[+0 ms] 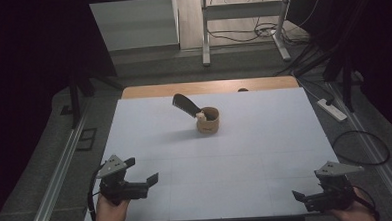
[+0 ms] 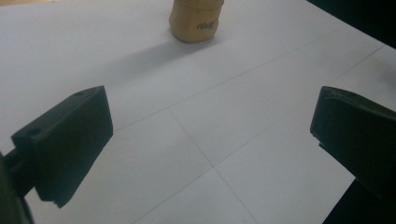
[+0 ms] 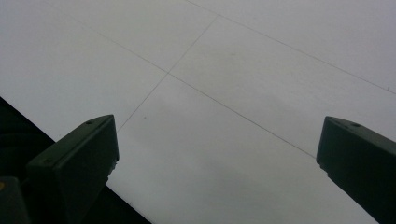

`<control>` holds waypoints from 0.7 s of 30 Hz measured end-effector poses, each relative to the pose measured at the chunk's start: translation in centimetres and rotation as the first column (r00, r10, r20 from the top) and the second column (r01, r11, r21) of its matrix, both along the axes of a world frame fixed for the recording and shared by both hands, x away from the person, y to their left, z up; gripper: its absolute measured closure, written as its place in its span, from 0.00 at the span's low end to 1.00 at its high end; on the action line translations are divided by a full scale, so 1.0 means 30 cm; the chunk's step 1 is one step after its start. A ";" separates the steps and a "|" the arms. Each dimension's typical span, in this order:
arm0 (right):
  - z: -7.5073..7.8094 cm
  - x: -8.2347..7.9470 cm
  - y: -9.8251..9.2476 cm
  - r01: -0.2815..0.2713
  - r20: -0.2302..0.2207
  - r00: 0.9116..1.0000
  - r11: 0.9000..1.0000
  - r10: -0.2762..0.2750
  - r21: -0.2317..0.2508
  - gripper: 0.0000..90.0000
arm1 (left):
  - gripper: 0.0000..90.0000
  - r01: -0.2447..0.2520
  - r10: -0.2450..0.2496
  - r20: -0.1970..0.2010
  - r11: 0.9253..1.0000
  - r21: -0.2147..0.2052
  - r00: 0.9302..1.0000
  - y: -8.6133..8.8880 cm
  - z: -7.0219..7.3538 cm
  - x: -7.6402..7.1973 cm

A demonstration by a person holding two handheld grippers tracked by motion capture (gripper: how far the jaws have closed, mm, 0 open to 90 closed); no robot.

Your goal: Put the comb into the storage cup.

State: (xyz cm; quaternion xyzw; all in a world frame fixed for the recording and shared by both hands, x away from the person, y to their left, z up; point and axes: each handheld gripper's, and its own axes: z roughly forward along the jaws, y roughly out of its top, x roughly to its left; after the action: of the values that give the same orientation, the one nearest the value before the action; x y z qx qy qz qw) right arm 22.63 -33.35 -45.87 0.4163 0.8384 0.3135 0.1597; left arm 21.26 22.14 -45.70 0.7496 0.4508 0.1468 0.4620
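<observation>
A tan cup (image 1: 208, 122) stands on the white table top (image 1: 245, 148) a little behind its middle. A dark, blade-like utensil (image 1: 184, 104) leans out of the cup toward the far left. In the left gripper view the cup (image 2: 196, 21) is at the top edge, far ahead of the jaws. My left gripper (image 1: 141, 171) is held over the near left corner, open and holding nothing (image 2: 210, 140). My right gripper (image 1: 307, 191) is over the near right corner, also open with only bare table top between its jaws (image 3: 217, 158).
A wooden strip (image 1: 208, 86) runs along the table's far edge. On the floor to the right lie a white power strip (image 1: 331, 109) and a looped black cable (image 1: 362, 147). A metal frame with legs (image 1: 206, 40) stands beyond the table. Dark curtains hang on both sides.
</observation>
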 end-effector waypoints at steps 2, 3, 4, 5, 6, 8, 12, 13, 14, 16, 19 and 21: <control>0.000 0.000 0.000 0.000 0.000 1.000 1.000 0.000 -0.001 0.00 | 0.00 -0.005 0.005 0.003 1.000 0.010 1.000 0.001 0.000 -0.009; 0.000 0.000 0.001 -0.001 0.000 1.000 1.000 0.001 -0.001 0.00 | 0.00 -0.005 0.005 0.005 1.000 0.015 1.000 0.002 0.000 -0.013; 0.000 0.000 0.001 -0.001 0.000 1.000 1.000 0.001 -0.002 0.00 | 0.00 -0.008 0.008 0.008 1.000 0.017 1.000 0.002 0.000 -0.017; 0.000 0.000 0.001 -0.001 0.000 1.000 1.000 0.001 -0.002 0.00 | 0.00 -0.010 0.010 0.010 1.000 0.019 1.000 0.002 0.000 -0.022; 0.000 0.000 0.000 0.000 0.001 1.000 1.000 0.000 -0.001 0.00 | 0.00 -0.012 0.012 0.010 1.000 0.024 1.000 0.003 0.000 -0.026; 0.000 0.000 0.001 0.000 0.001 1.000 1.000 0.000 -0.002 0.00 | 0.00 -0.017 0.016 0.011 0.999 0.032 1.000 0.004 -0.001 -0.034; 0.000 0.000 0.001 0.000 0.002 1.000 1.000 0.000 -0.003 0.00 | 0.00 -0.025 0.025 0.003 0.999 0.048 1.000 0.005 -0.006 -0.049; 0.000 -0.001 0.001 0.000 0.003 1.000 1.000 0.000 -0.002 0.00 | 0.00 -0.028 0.028 0.000 0.998 0.054 1.000 0.005 -0.007 -0.053; 0.000 -0.001 0.001 0.001 0.003 1.000 1.000 -0.001 -0.003 0.00 | 0.00 -0.030 0.030 -0.001 0.998 0.063 1.000 0.006 -0.009 -0.058; 0.000 -0.001 0.001 0.000 0.003 1.000 1.000 0.000 -0.003 0.00 | 0.00 -0.036 0.036 -0.005 0.997 0.070 0.999 0.008 -0.011 -0.066; 0.000 -0.001 0.001 0.002 0.004 1.000 1.000 -0.002 -0.003 0.00 | 0.00 -0.050 0.051 -0.007 0.996 0.079 0.999 0.014 -0.014 -0.078; 0.000 -0.001 0.001 0.002 0.004 1.000 1.000 -0.002 -0.003 0.00 | 0.00 -0.061 0.062 -0.011 0.995 0.080 0.998 0.019 -0.015 -0.085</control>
State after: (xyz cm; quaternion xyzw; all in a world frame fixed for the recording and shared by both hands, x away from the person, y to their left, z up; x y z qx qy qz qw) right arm 22.60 -33.33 -45.87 0.4161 0.8382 0.3128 0.1624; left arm 18.70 22.70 -46.17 0.7541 0.4706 0.1734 0.4240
